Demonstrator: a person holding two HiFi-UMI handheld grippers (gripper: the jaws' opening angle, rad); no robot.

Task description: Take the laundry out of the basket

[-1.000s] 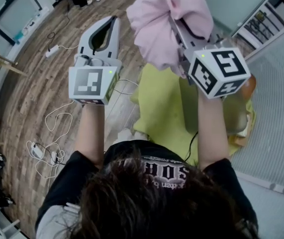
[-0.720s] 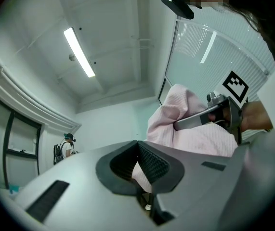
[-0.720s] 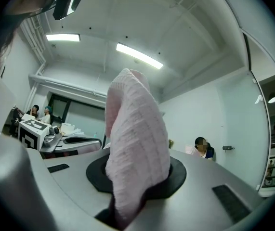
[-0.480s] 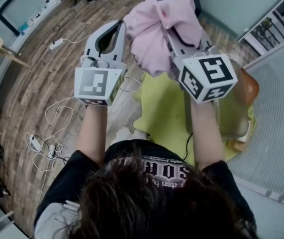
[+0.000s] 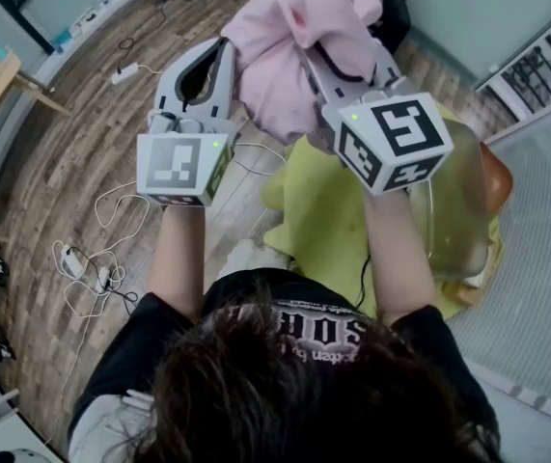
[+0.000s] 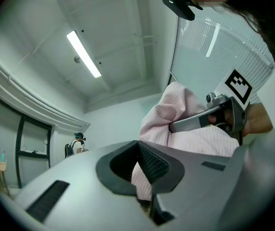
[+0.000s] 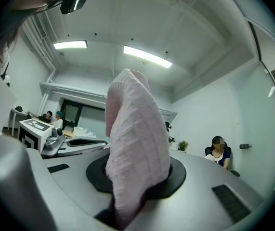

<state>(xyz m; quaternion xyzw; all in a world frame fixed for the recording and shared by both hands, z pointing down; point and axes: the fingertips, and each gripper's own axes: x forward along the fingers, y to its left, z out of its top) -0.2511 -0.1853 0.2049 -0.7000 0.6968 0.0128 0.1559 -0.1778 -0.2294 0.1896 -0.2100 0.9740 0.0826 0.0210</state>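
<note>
Wood floor (image 5: 72, 133) below, right gripper (image 7: 127, 191) clamped on raised pink garment (image 5: 280, 51), left gripper (image 5: 219, 54) closed beside it

White cables (image 5: 99, 280) sprawl over the wooden floor (image 5: 63, 143), a power strip (image 5: 125, 69) lies beyond, and a seated person (image 7: 218, 153) waits by the wall.
</note>
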